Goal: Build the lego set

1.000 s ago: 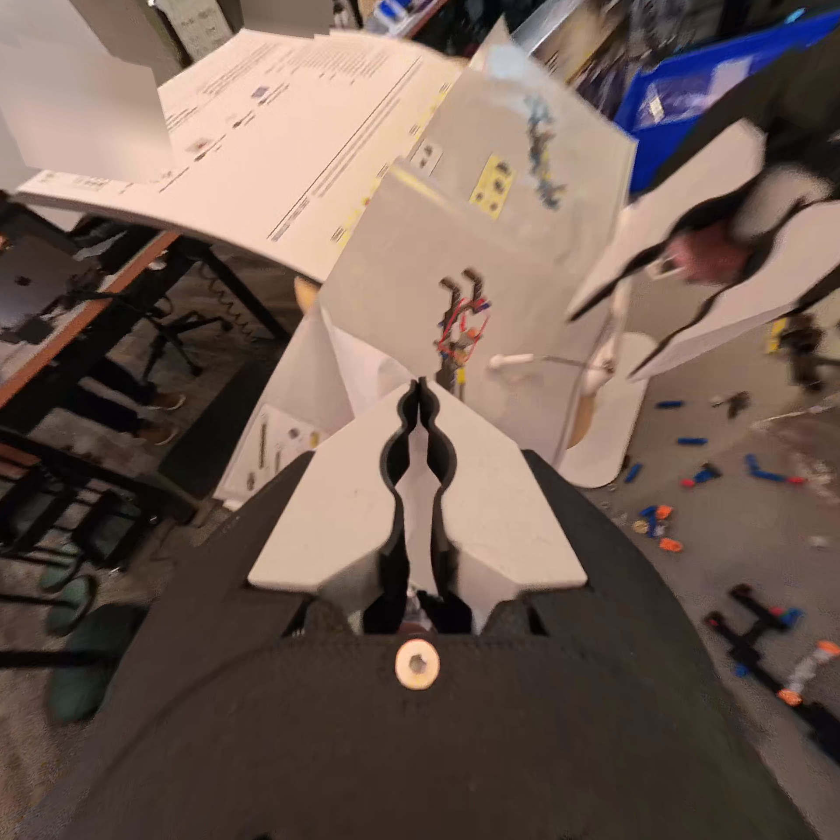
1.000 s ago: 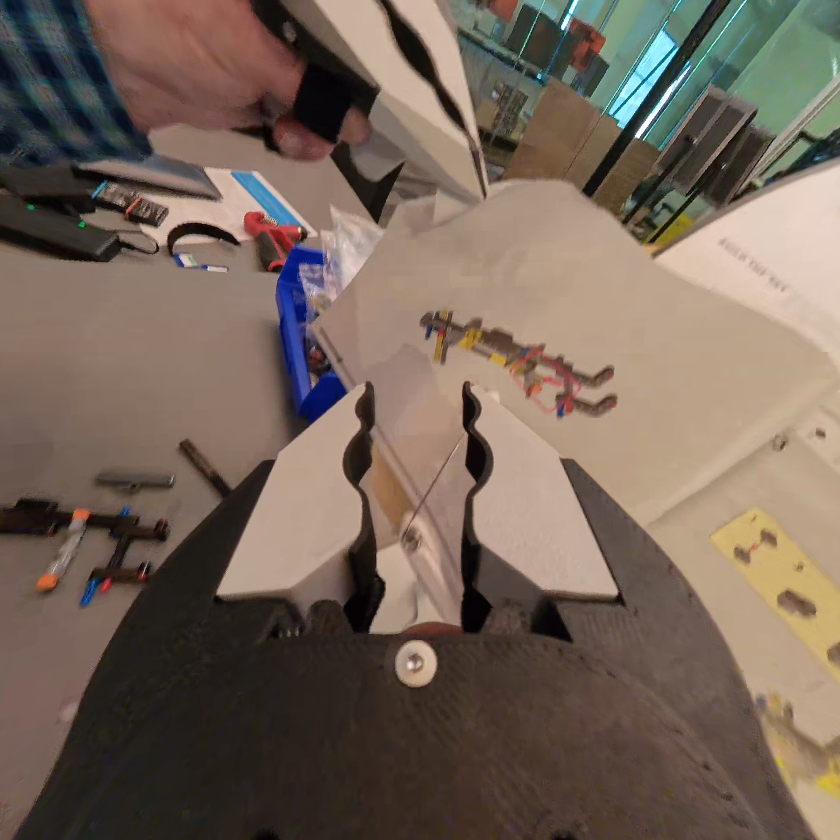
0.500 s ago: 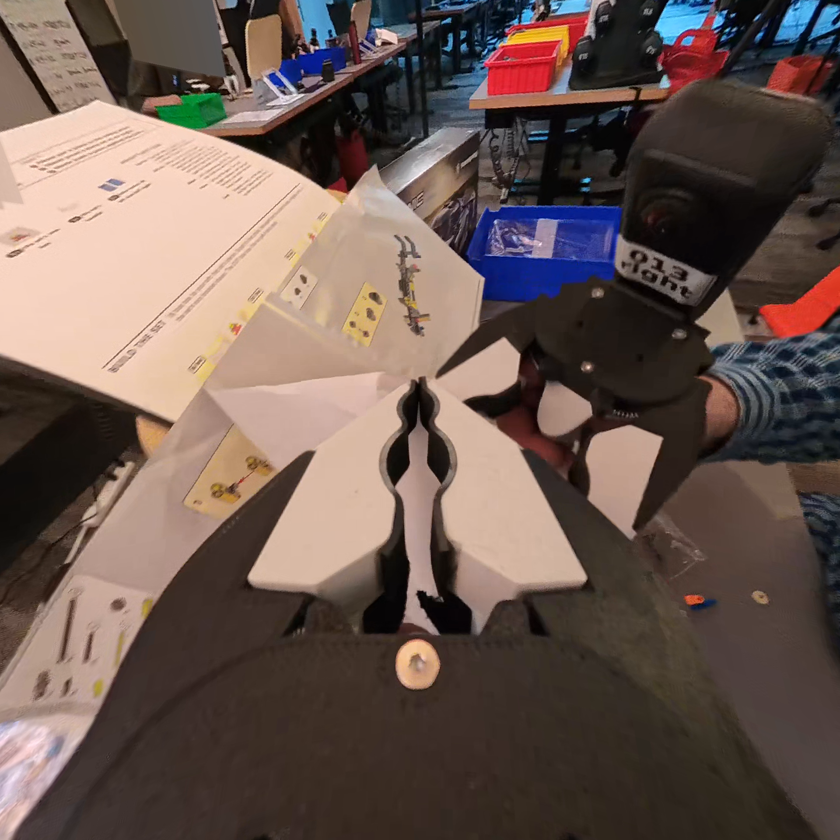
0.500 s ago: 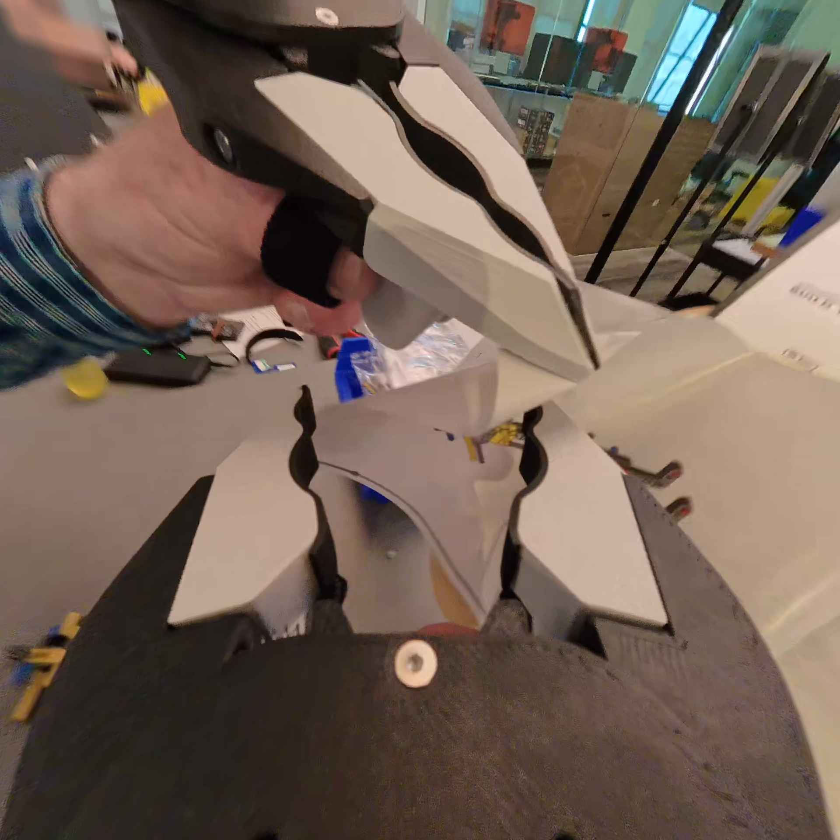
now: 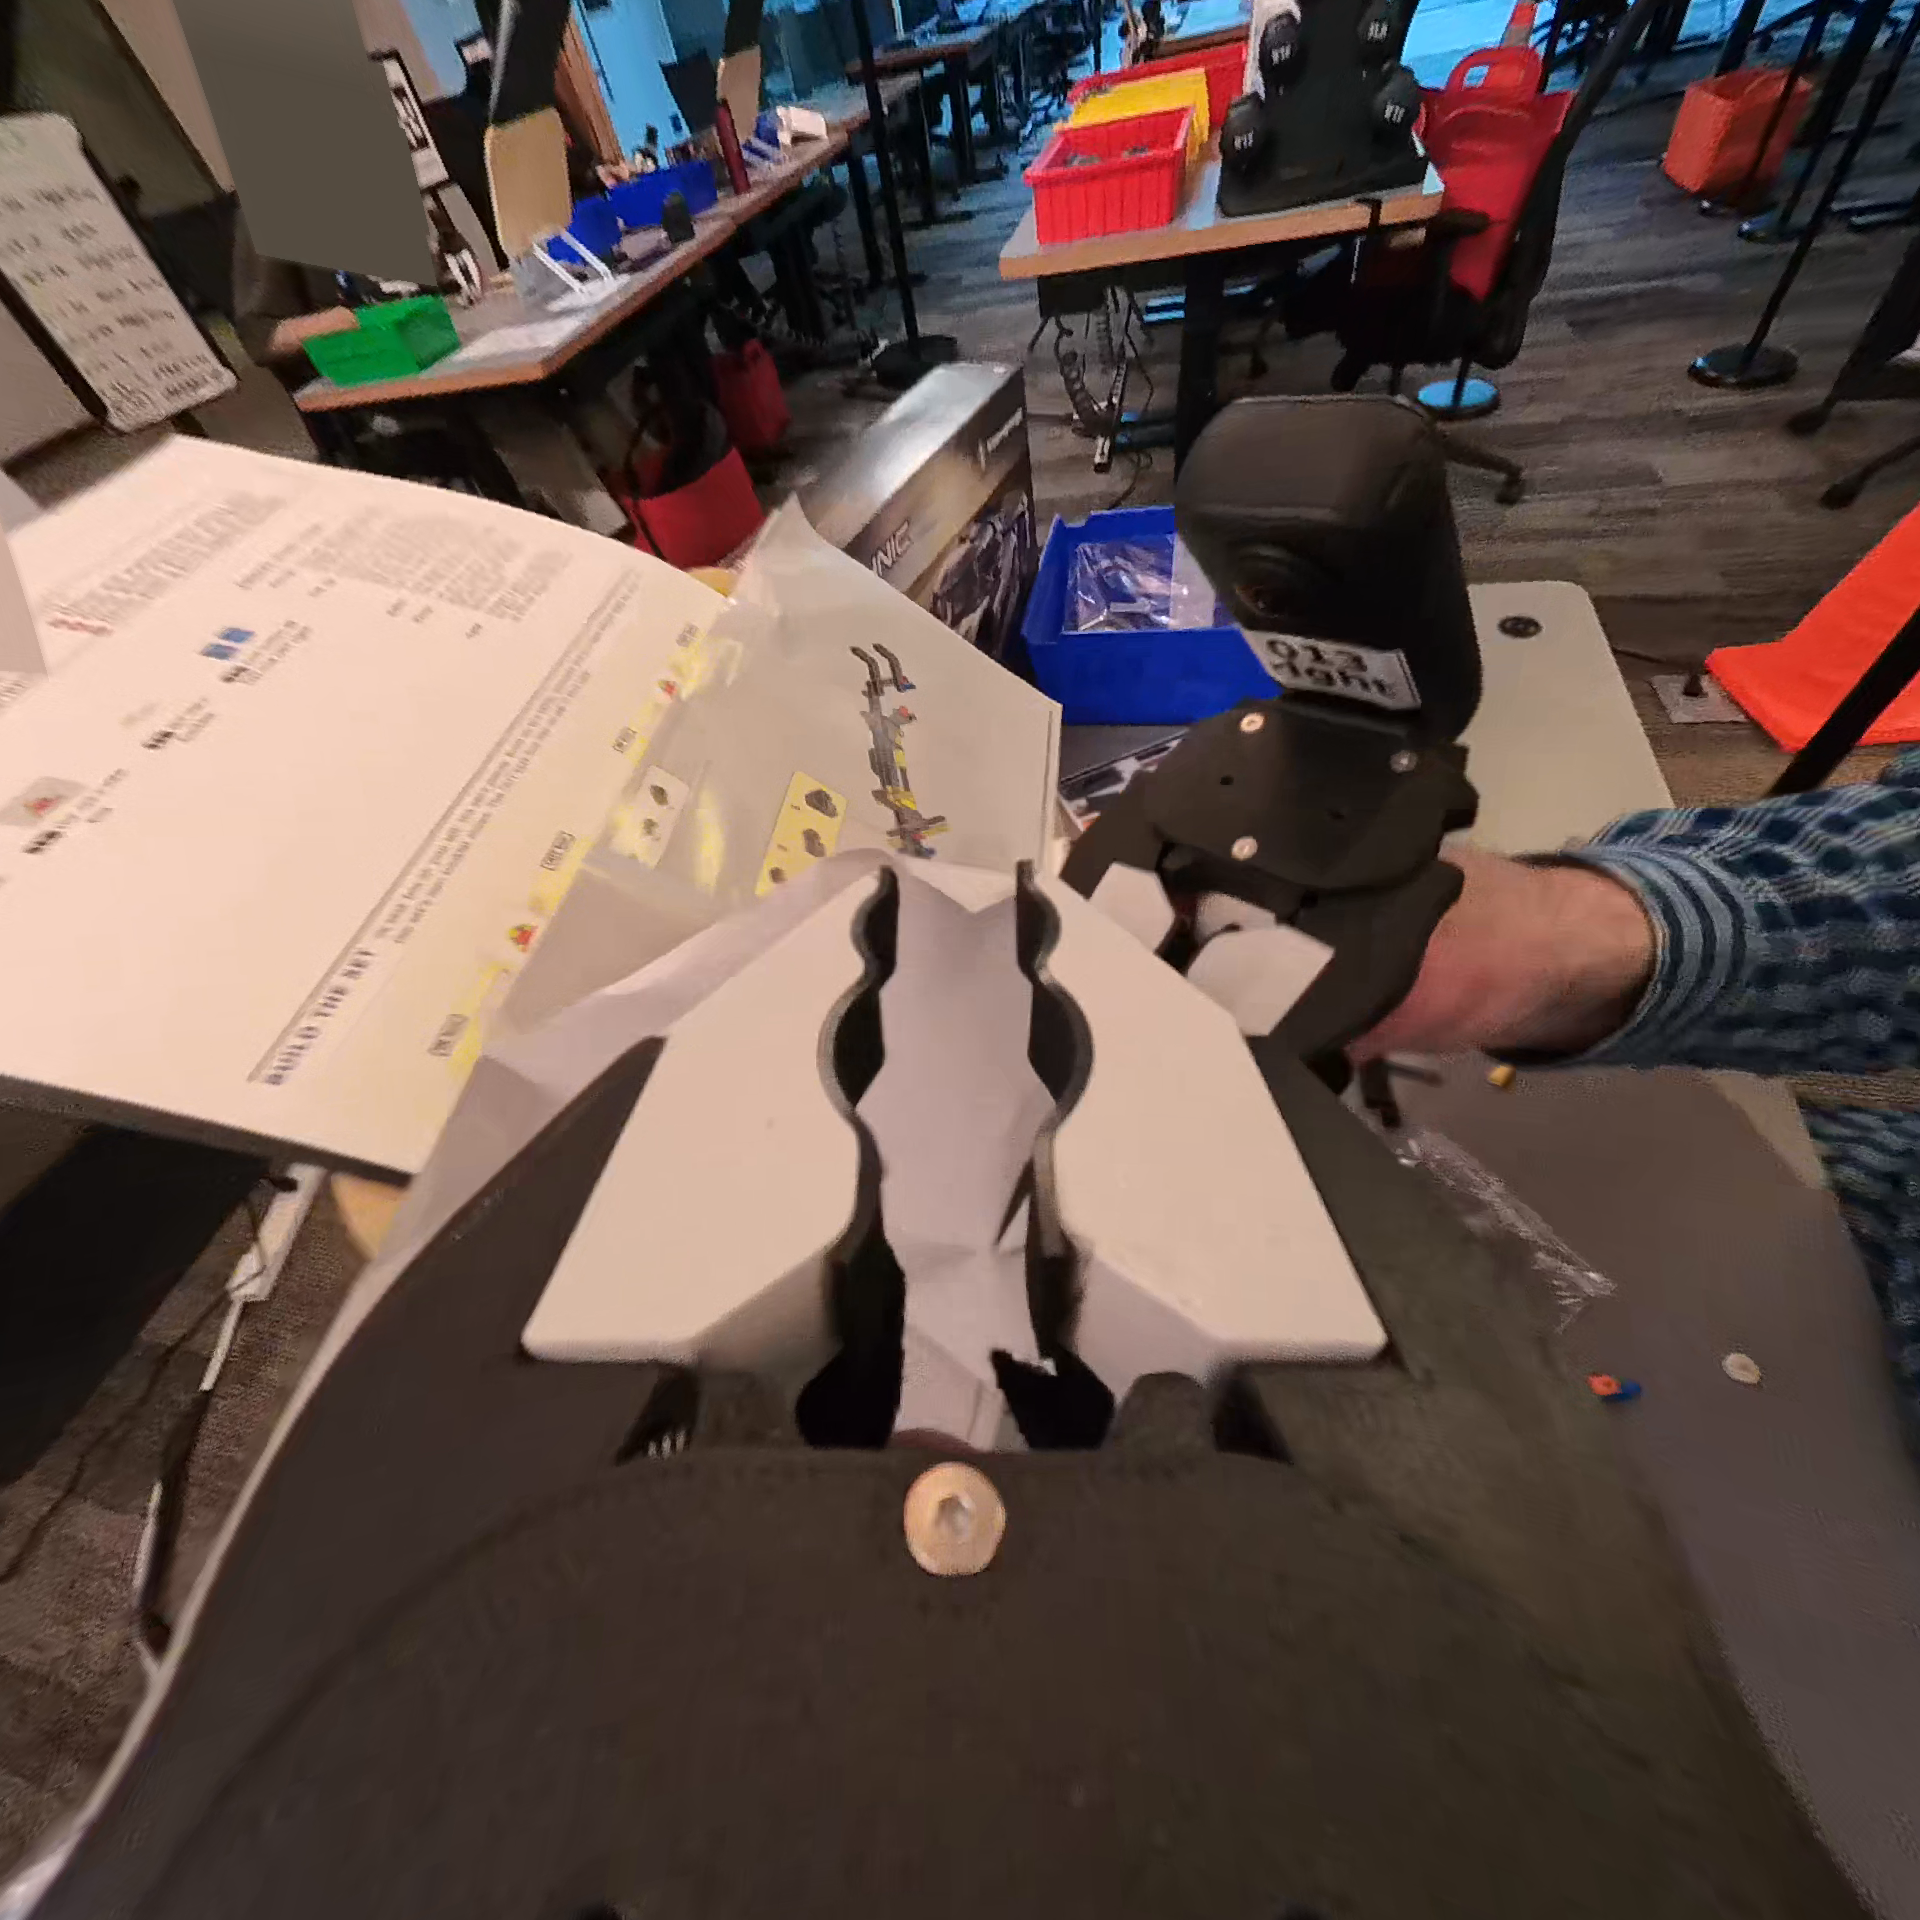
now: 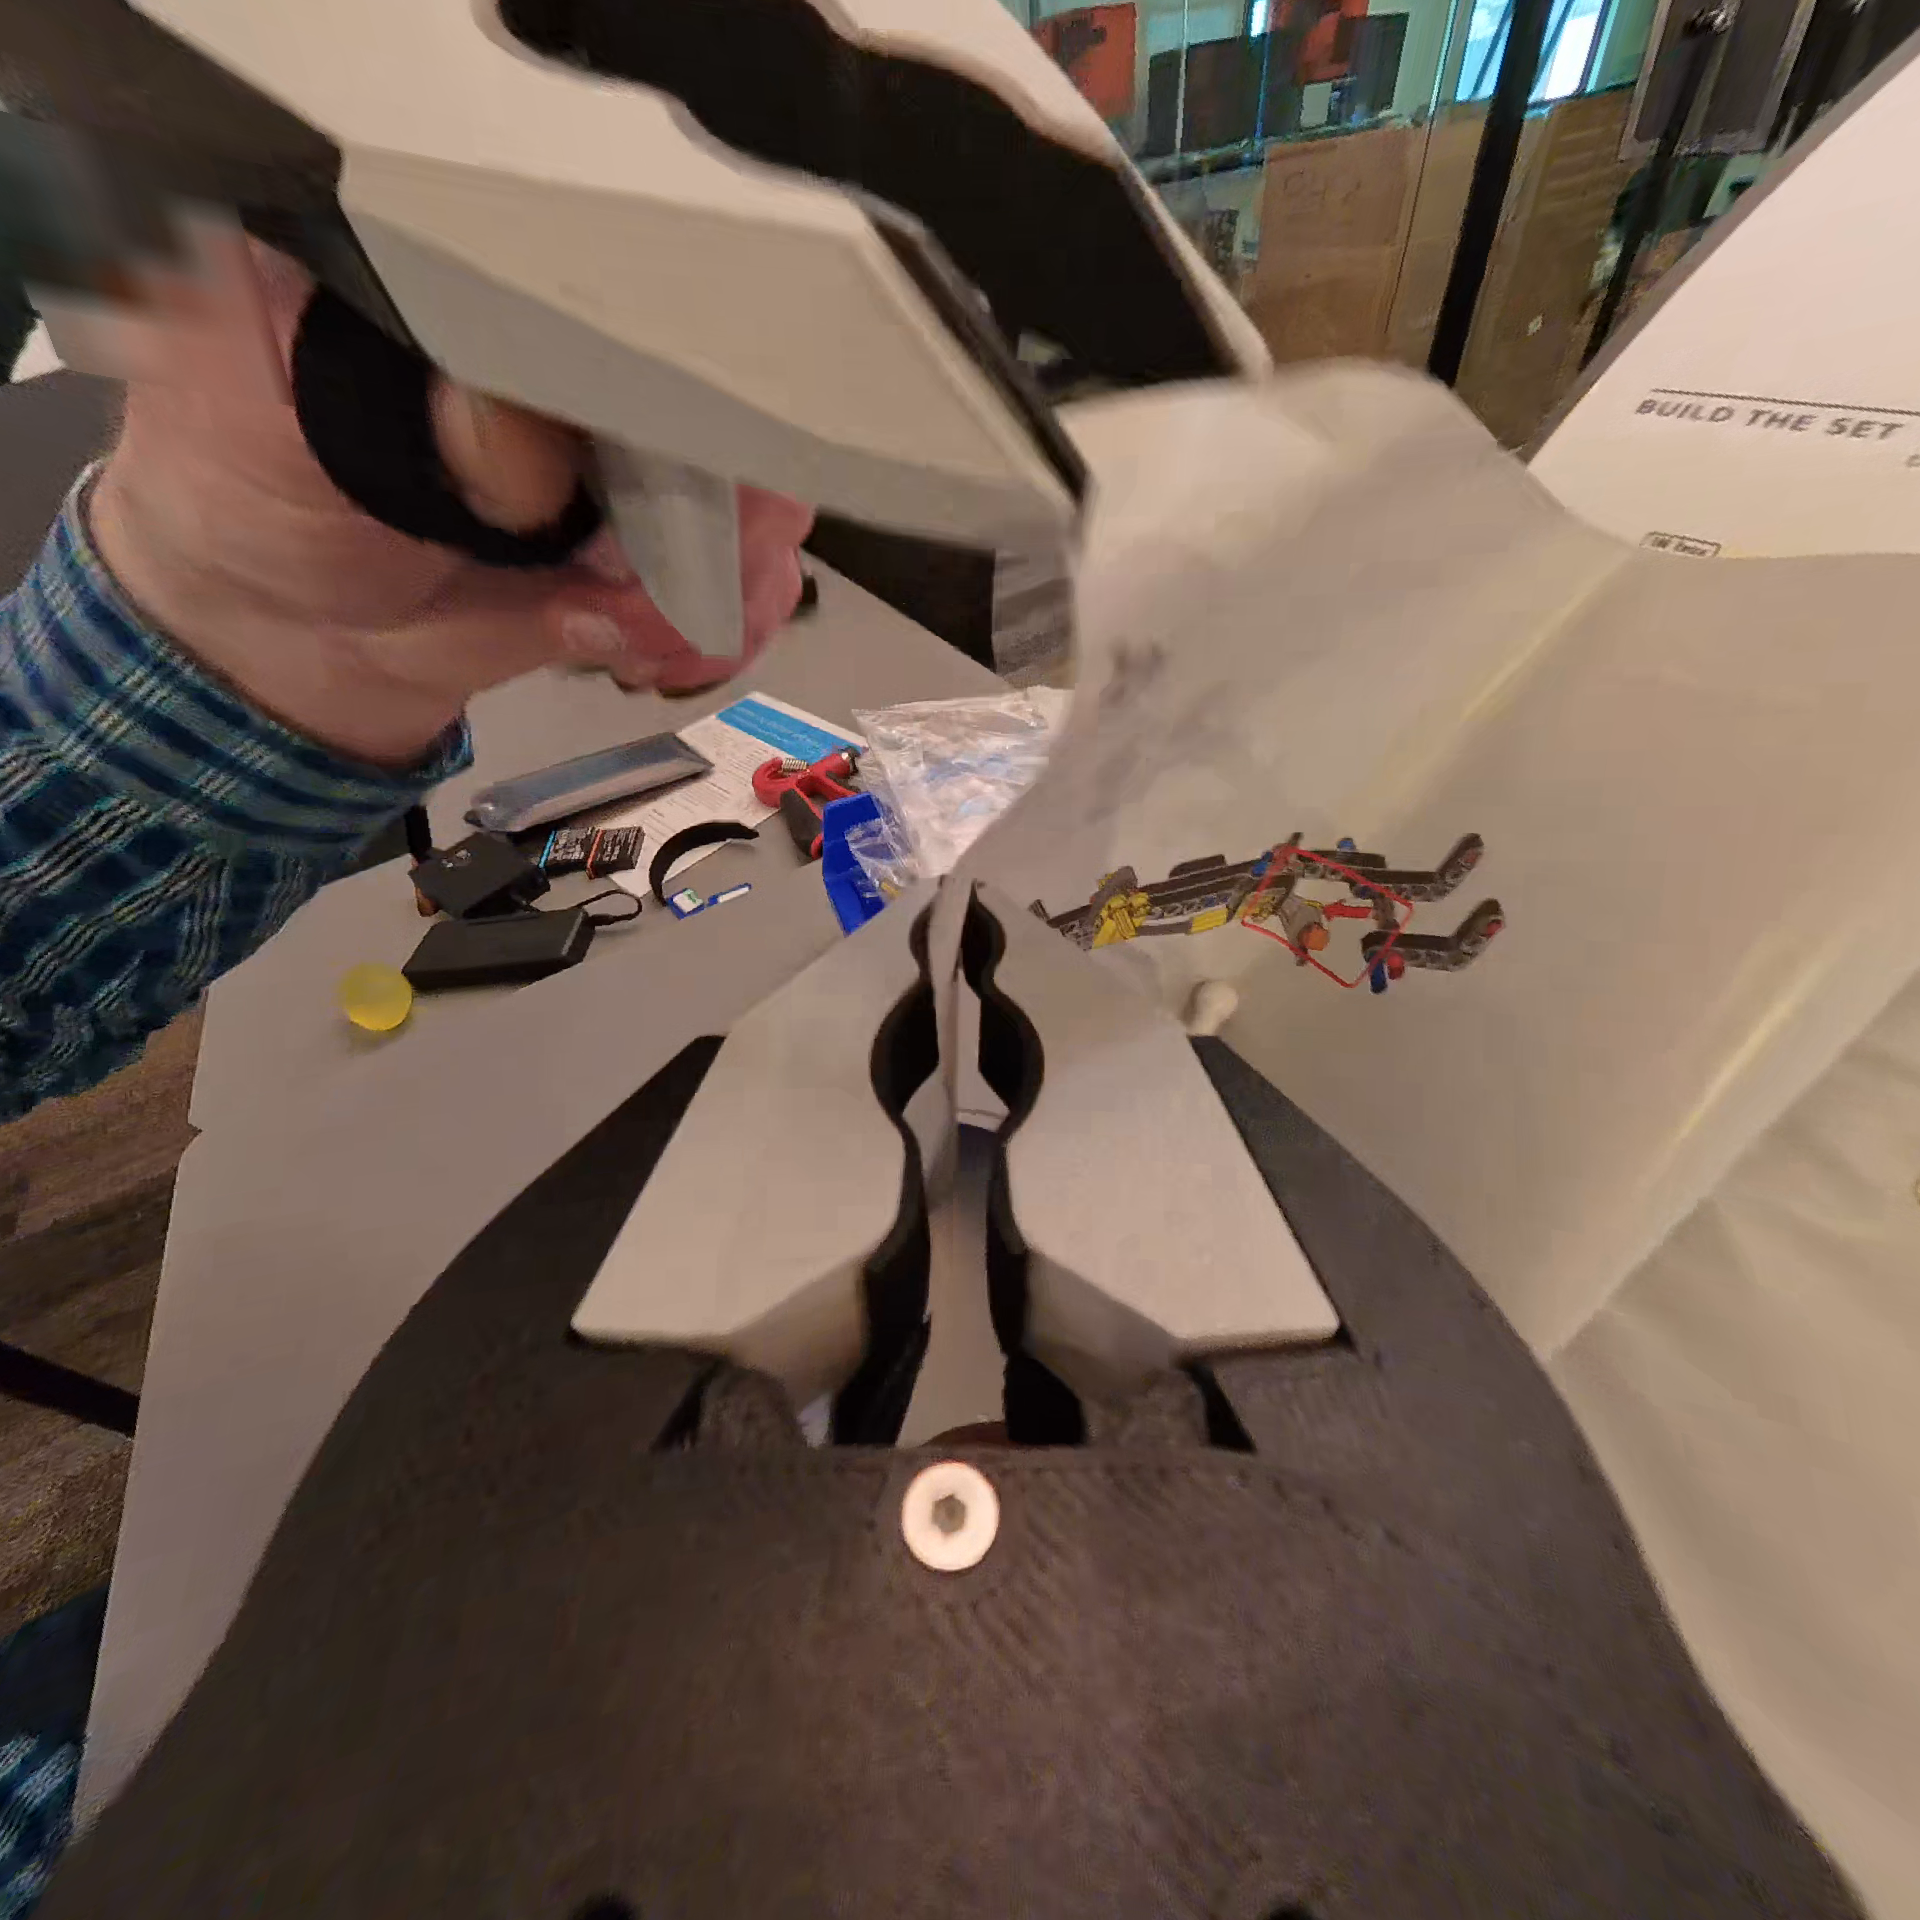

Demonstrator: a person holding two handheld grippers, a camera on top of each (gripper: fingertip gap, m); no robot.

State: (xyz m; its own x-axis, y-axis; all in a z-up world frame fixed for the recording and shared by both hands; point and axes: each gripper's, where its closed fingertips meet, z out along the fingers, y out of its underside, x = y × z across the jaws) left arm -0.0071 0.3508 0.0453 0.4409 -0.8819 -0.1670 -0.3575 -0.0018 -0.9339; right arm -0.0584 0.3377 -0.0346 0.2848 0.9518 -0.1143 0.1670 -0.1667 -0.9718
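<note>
The open instruction booklet (image 5: 312, 779) is held up off the grey table, its thin pages fanned out. One page (image 5: 883, 748) shows a drawing of a black and yellow build; it also shows in the right wrist view (image 6: 1455, 1039). My left gripper (image 5: 951, 883) is partly open, with a white page lying loose between its fingers. My right gripper (image 6: 951, 899) is shut on the edge of a page. The left gripper (image 6: 1153, 426) shows above it in that view, jaws apart, with a crumpled page at its tip. No loose build is in view.
A blue bin (image 5: 1122, 665) with plastic bags and the set's box (image 5: 935, 488) stand behind the booklet. On the table (image 6: 416, 1195) lie a black power bank (image 6: 499, 951), a yellow ball (image 6: 376, 995) and a red tool (image 6: 805, 779). Tiny pieces (image 5: 1605, 1385) lie at the right.
My left gripper, shut on a page before, has opened. My right gripper, open around a page before, has closed on its edge. Both grippers have swung round with the pages.
</note>
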